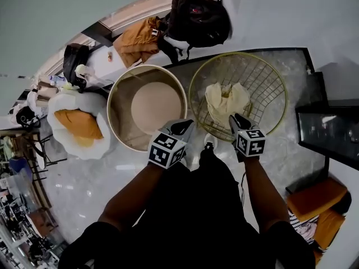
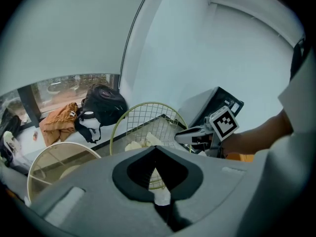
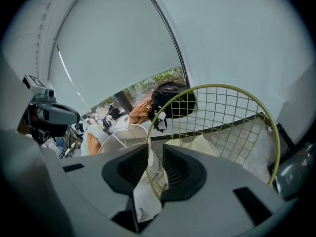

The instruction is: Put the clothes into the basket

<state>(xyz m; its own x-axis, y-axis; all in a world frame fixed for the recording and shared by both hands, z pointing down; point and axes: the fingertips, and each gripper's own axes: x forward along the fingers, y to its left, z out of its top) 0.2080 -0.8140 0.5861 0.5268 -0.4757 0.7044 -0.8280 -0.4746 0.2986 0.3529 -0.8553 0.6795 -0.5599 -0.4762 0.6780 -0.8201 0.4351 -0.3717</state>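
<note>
Head view: we look steeply down on two grippers held out over a pale marble floor (image 1: pixel 112 178). The wire basket (image 1: pixel 238 53) stands ahead and to the right, with a cream garment (image 1: pixel 224 100) lying on its bottom. A round beige tub (image 1: pixel 119 122) sits just beside the basket on the left, their rims close together.

The right gripper (image 1: pixel 238 119) hangs over the basket's near rim. In the right gripper view we see its jaws clenched on a white cloth (image 3: pixel 145 196) — the fabric runs up between the pads and droops below them toward the camera, with the basket's rim crossing just behind.

The left gripper (image 1: pixel 182 126) is over the gap between tub and basket. In the left gripper view its pads have closed to a narrow V, and a small fold of the white cloth (image 2: pixel 161 197) shows pinched at the bottom of it — we read this claw as clamped too.

Beyond the basket a black backpack (image 1: pixel 199 15) rests against the wall, touching a rumpled orange-brown garment (image 1: pixel 137 38). Off to the left, a white beanbag (image 1: pixel 61 102) carries an orange cushion (image 1: pixel 78 125).
</note>
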